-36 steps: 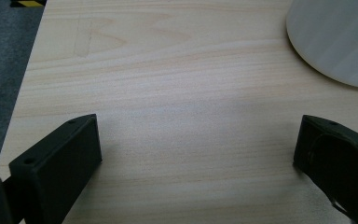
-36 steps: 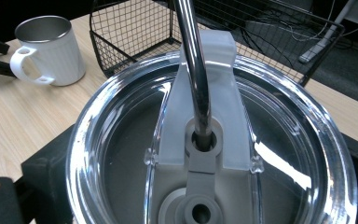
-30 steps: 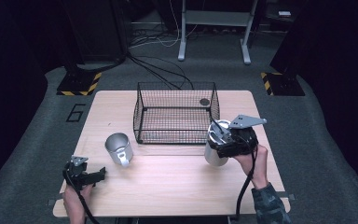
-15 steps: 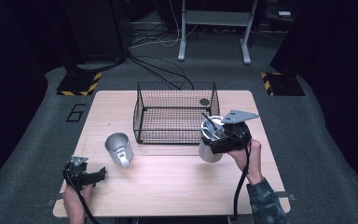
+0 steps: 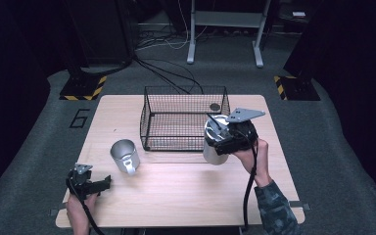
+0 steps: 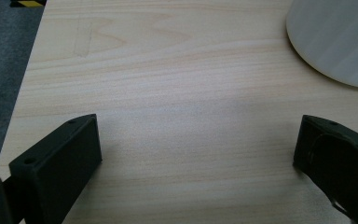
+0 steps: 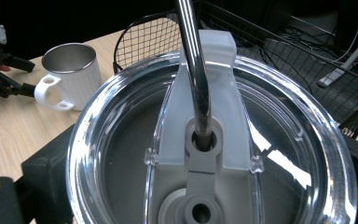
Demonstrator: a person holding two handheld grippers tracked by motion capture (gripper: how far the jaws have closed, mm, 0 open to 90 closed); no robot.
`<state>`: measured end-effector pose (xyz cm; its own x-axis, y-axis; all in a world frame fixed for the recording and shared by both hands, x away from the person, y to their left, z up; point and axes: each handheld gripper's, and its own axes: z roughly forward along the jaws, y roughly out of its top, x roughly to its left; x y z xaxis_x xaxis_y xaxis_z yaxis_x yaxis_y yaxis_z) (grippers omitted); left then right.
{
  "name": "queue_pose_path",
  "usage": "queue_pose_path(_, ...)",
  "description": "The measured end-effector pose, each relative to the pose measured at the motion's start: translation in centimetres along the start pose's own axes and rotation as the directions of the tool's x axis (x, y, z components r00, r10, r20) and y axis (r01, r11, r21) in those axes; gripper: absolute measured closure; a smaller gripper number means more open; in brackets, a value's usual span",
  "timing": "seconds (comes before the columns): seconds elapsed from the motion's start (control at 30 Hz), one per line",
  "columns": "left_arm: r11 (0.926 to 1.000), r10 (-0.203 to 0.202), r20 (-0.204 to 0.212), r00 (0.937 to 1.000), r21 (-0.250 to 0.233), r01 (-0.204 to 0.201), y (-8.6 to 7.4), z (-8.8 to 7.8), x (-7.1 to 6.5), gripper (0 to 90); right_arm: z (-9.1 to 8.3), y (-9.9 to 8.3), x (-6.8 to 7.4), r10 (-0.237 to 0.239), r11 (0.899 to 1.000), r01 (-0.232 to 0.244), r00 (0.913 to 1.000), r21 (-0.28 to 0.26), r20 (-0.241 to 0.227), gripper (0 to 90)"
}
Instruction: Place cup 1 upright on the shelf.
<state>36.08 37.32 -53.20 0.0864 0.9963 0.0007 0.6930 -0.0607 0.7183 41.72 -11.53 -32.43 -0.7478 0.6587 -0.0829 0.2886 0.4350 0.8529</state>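
Meanwhile, right gripper [image 5: 220, 139] fingers clamped on lidded tumbler [image 5: 214, 147] beside empty wire basket [image 5: 149, 125]; left gripper [image 5: 98, 184] fingers apart.

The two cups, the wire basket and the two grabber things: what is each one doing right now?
Tumbler: upright, lidded with a metal straw, held off the table beside the basket.
Mug: upright on the table, empty, nothing touching it.
Wire basket: open-topped on the table, one small dark round thing inside.
Right gripper: jaws shut on the tumbler.
Left gripper: jaws open, holding nothing, low over the table.
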Motion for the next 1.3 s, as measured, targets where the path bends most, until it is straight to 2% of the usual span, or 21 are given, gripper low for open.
queue_pose_path(0.57,1.0000,0.000,0.000,1.0000,0.000,0.000,0.0,0.0,0.0,0.4,0.8,2.4,0.1,-0.023,1.000,0.023,0.9996,-0.014,-0.019,3.5)
queue_pose_path(1.3,1.0000,0.000,0.000,1.0000,0.000,0.000,0.0,0.0,0.0,0.4,1.3,4.7,-0.8,-0.027,0.999,0.027,0.9995,-0.032,-0.016,3.5)
